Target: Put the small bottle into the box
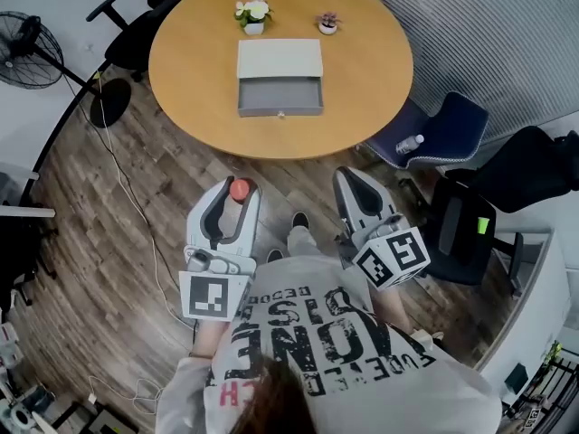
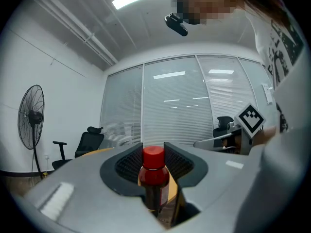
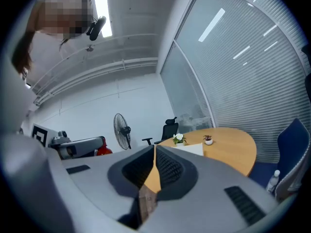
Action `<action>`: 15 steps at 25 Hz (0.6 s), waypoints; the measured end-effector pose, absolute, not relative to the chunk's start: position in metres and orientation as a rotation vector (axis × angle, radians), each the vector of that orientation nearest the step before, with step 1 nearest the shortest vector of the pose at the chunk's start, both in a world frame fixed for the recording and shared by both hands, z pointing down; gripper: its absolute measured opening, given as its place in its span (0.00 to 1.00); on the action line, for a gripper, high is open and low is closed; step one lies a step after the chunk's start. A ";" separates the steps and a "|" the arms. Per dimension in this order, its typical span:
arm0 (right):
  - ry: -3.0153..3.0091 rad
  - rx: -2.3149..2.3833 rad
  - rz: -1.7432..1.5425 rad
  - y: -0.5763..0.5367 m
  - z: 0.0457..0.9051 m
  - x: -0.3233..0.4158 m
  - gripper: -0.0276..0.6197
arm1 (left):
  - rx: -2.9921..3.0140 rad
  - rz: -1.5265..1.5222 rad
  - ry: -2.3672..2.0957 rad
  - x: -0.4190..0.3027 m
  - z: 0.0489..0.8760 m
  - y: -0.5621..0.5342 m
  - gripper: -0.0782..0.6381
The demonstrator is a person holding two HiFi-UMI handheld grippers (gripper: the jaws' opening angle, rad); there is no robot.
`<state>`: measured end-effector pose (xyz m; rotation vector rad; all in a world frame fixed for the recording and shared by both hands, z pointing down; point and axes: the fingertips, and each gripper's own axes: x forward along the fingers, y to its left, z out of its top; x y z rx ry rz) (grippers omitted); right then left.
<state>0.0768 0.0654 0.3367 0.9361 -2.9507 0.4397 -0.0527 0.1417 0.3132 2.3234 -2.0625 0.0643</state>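
1. Small bottle (image 2: 154, 178): dark body with a red cap. I judge it light, rigid and smooth-sided, so it is likely to slip or twist. The best hold is across the body just under the cap, with the bottle kept upright.
2. Left gripper (image 1: 240, 195): its fingers (image 2: 129, 165) are clamping the bottle from both sides. The ribbed pads are pressing at the shoulder and cap. The bottle is standing upright between them, near the tips, with its cap showing from above.
3. Bottle's place: it is hanging in those fingers over the wooden floor (image 1: 136, 242), short of the near edge of the round desk (image 1: 362, 80) and well apart from the box.
4. Right gripper (image 3: 154, 152): its fingers are meeting at the tips and holding nothing.
5. Box (image 1: 280, 110): grey, and sitting about mid-desk. Its open tray is facing the near edge and appears bare inside.
6. Two small potted plants (image 1: 253, 14) are standing between the box and the far edge.
7. Step, as judged: the bottle is being carried, and placing has not yet begun.
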 end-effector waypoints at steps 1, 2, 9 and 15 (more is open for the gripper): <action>-2.951 0.931 0.442 0.057 0.337 0.076 0.07 | 2.322 0.065 -2.068 -0.053 0.312 0.133 0.31; -2.952 0.926 0.444 0.048 0.336 0.077 0.07 | 2.334 0.054 -2.080 -0.053 0.309 0.125 0.31; -2.958 0.883 0.480 -0.002 0.340 0.085 0.07 | 2.308 0.048 -2.154 -0.049 0.308 0.079 0.31; -2.957 0.858 0.470 -0.038 0.342 0.098 0.07 | 2.282 0.039 -2.211 -0.039 0.304 0.048 0.31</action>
